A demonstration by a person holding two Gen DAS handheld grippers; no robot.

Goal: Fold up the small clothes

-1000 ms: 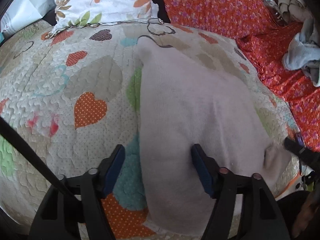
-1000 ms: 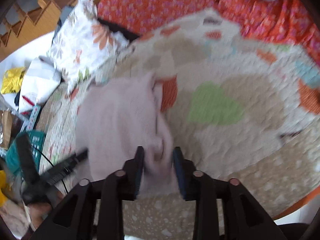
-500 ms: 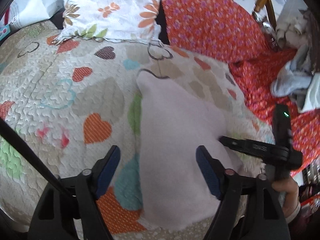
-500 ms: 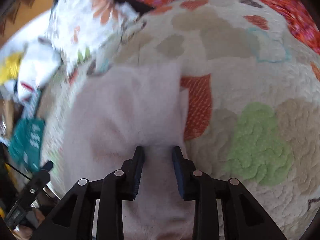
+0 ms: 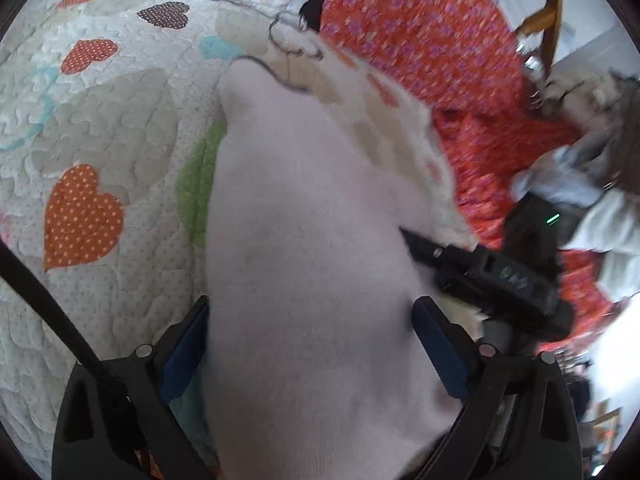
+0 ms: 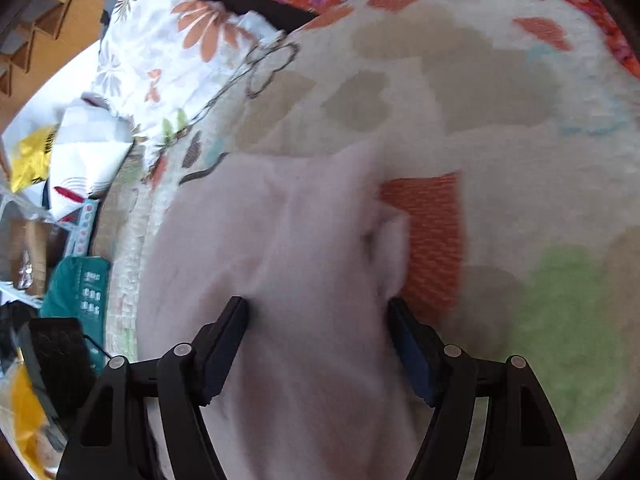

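The pale pink garment (image 5: 304,248) lies on the heart-patterned quilt (image 5: 100,128), running forward from between the spread jaws of the left gripper (image 5: 310,344). The right gripper (image 6: 318,340) also has its jaws spread, astride a loose folded flap; neither grips cloth. The risk: the flap looks rumpled ahead of the right jaws, so it may spring back or crease unevenly. Closing either pair low could snag the quilt too.
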